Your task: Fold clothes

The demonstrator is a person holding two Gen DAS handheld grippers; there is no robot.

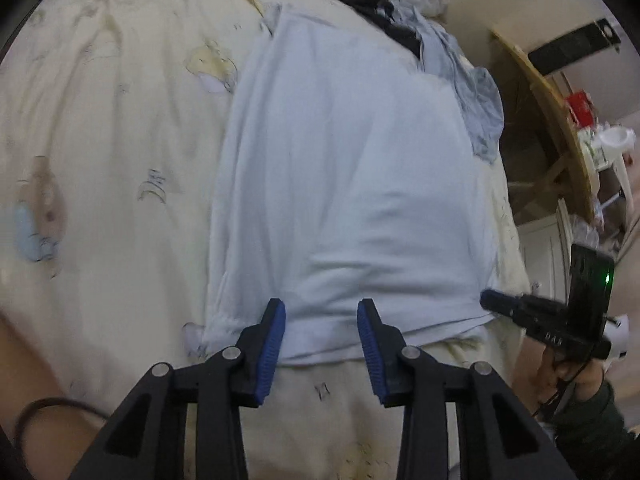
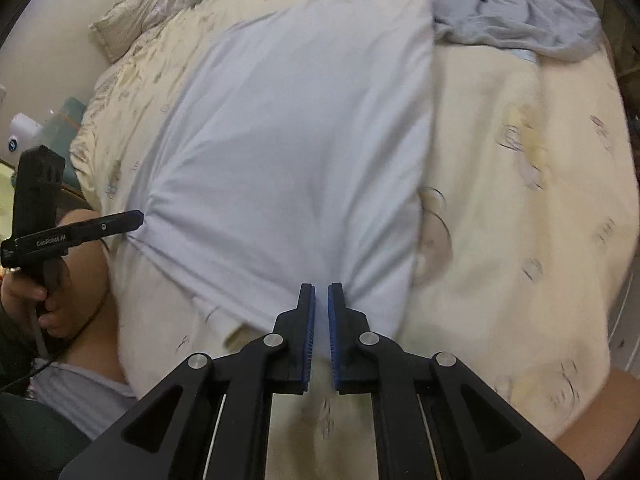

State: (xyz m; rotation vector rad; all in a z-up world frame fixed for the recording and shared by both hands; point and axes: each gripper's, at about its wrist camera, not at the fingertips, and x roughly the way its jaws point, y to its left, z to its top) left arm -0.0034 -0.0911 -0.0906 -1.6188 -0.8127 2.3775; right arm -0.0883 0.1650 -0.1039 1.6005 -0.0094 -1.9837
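The left claw [image 1: 321, 346] stood wide, its blue pads either side of the near hem of the pale blue garment [image 1: 344, 184], with cloth showing between them but not pinched. The right claw [image 2: 321, 334] was drawn narrow at the garment's other near corner; puckers in the cloth ran toward its tips, so it seemed to be nipping the hem, though a slim gap showed between the pads and the grip could not be made certain.

The garment lay flat on the bed [image 1: 104, 128], already a long rectangle with straight side edges and no sleeve visibly sticking out. That fitted either a piece narrowed and waiting for a lengthwise fold, or one being smoothed and squared after folding; the pictures did not settle which. Judging from both claws at the near hem, the step in hand was work on that edge, and any lift would have called for both corners held evenly so the hem stayed straight.

Beyond the far edge lay a heap of other clothes [image 2: 516, 12], touching the garment's far corner. To the left there was broad bare quilt; on the right, the bed's edge came close.
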